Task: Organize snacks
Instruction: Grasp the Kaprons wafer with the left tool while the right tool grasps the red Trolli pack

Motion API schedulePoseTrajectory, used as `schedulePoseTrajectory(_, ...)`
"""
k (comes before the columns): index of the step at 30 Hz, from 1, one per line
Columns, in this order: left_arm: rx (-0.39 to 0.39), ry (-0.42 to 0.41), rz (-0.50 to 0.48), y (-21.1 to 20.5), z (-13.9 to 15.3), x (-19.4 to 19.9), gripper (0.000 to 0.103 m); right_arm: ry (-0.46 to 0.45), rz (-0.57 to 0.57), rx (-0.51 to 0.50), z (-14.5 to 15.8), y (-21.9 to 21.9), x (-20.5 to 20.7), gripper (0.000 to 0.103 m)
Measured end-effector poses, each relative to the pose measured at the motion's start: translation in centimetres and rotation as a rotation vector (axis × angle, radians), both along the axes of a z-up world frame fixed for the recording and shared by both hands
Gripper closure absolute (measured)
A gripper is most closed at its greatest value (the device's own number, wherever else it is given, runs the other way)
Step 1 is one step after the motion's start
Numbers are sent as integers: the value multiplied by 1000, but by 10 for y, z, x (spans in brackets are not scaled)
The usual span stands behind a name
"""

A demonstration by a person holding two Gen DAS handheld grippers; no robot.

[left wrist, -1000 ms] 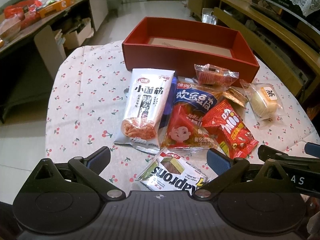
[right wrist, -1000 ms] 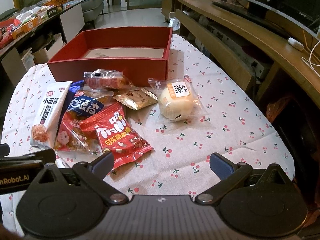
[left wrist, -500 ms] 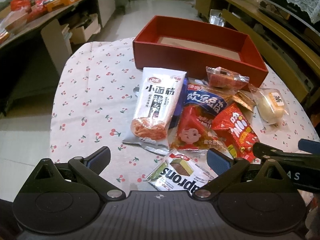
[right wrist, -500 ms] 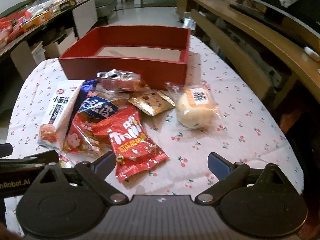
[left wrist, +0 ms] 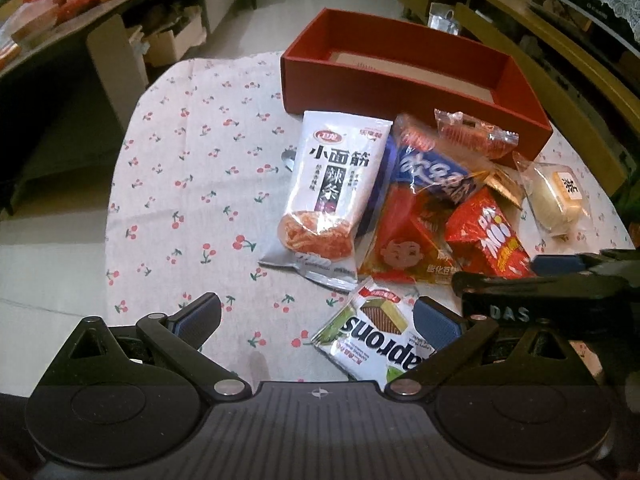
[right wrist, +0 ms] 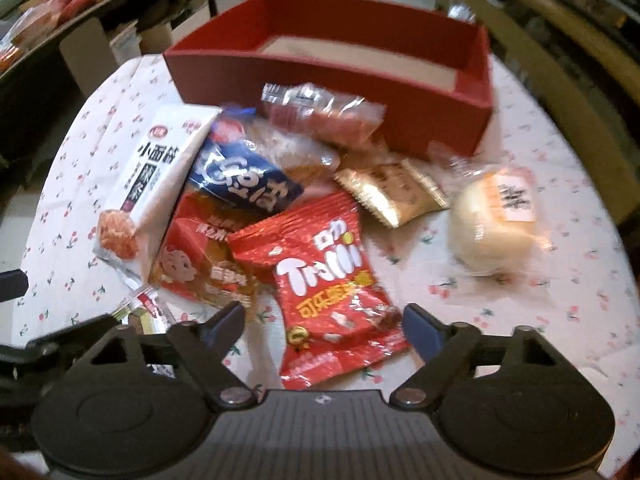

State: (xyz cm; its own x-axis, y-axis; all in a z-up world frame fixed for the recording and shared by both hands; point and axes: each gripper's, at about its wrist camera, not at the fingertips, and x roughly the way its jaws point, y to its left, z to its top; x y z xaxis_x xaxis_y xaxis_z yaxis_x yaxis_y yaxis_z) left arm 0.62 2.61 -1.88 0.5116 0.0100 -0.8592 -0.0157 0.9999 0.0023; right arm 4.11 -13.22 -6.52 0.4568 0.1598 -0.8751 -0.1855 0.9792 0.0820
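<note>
A pile of snack packets lies on the cherry-print tablecloth (left wrist: 192, 184) in front of an empty red box (left wrist: 408, 92) (right wrist: 400, 92). My right gripper (right wrist: 324, 320) hangs low over the red Trolli packet (right wrist: 328, 292); its jaws are closing, the packet lies between them, and the pads are clear of it. My left gripper (left wrist: 320, 318) stands open above the Napron's wafer packet (left wrist: 376, 336), whose right edge is by the right finger. A white spicy-strip bag (left wrist: 332, 192), a blue-and-red puff bag (left wrist: 416, 216), a gold sachet (right wrist: 394, 192) and a wrapped round bun (right wrist: 496, 220) lie around.
The right gripper's body (left wrist: 540, 292) crosses the lower right of the left wrist view. A clear-wrapped red cake (right wrist: 320, 112) leans against the box front. A wooden bench (left wrist: 560, 60) runs along the right; cluttered shelves (left wrist: 80, 8) stand at the left.
My right gripper has dropped and shifted left over the red Trolli packet, and its jaws have narrowed. The left gripper has barely moved and stays open over the wafer packet.
</note>
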Motion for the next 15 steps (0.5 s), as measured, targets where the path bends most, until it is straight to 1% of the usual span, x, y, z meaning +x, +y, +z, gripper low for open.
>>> schedulePoseTrajectory(1, -3, 9, 0, 1, -1, 0, 0, 0, 7, -4, -2, 1, 2, 14)
schedulePoseTrajectory(3, -11, 26, 0, 2, -2, 0, 0, -3, 15, 5, -2, 0, 3, 20)
schedulePoseTrajectory(4, -20, 31, 2, 3, -2, -1, 0, -7, 22, 13, -1, -1, 1, 30)
schedulePoseTrajectory(5, -26, 37, 4, 4, -2, -3, 0, -9, 28, 11, 1, -2, -3, 42)
schedulePoseTrajectory(7, -45, 50, 10, 6, -2, -5, 0, -12, 43, -11, 3, -3, -10, 46)
schedulePoseTrajectory(8, -58, 60, 14, 6, -4, -6, 0, -12, 52, -6, 3, -5, -13, 52)
schedulePoseTrajectory(10, -71, 80, 20, 4, -8, -7, 0, 3, 65, 29, 4, -9, -18, 61)
schedulePoseTrajectory(11, -70, 86, 21, 2, -10, -7, 0, 19, 65, 56, 4, -12, -20, 64)
schedulePoseTrajectory(13, -65, 100, 18, -4, -12, -6, 0, 17, 71, 77, 7, -17, -25, 66)
schedulePoseTrajectory(15, -71, 108, 18, -10, -13, -3, 0, 22, 64, 101, 10, -22, -29, 66)
